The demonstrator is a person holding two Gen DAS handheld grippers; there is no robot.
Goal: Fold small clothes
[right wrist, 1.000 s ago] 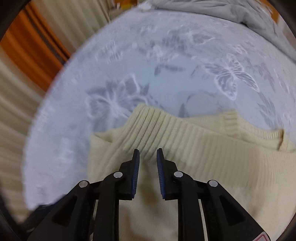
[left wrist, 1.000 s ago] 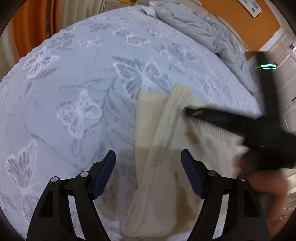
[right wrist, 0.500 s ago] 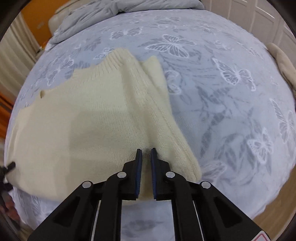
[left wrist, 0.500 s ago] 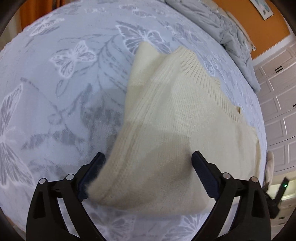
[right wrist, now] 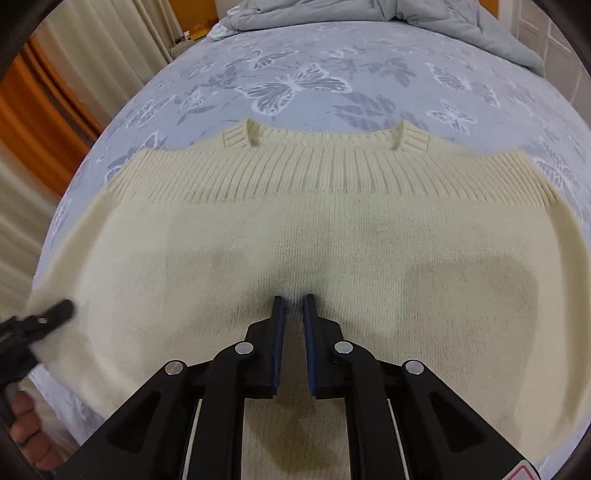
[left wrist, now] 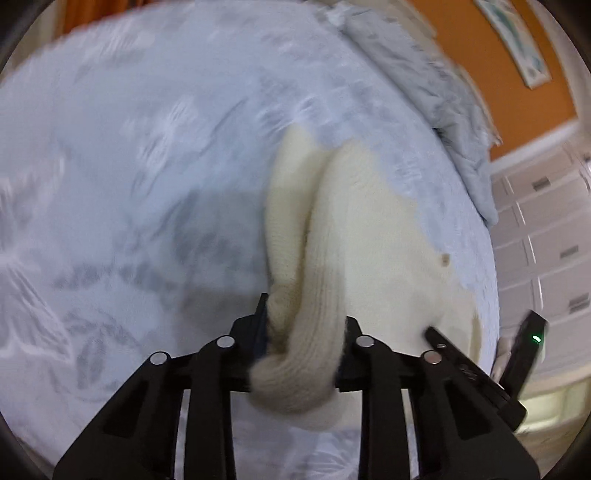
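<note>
We see the butterfly bedspread point(right wrist: 295, 81) bearing the cream sweater point(right wrist: 295, 229), long axis crosswise to our right gripper point(right wrist: 293, 306); our left gripper point(left wrist: 303, 325) is clamped on its bunched side edge, the nearer hold; half a second ago it gaped wide; the right jaws stand nearly closed, pinching knit, as before.

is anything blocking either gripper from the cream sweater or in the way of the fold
Nothing visible does. The left gripper is shut on a bunched edge of the cream sweater, and the right gripper pinches its knit. Only butterfly bedsheet lies beyond; the grey duvet sits apart.
</note>
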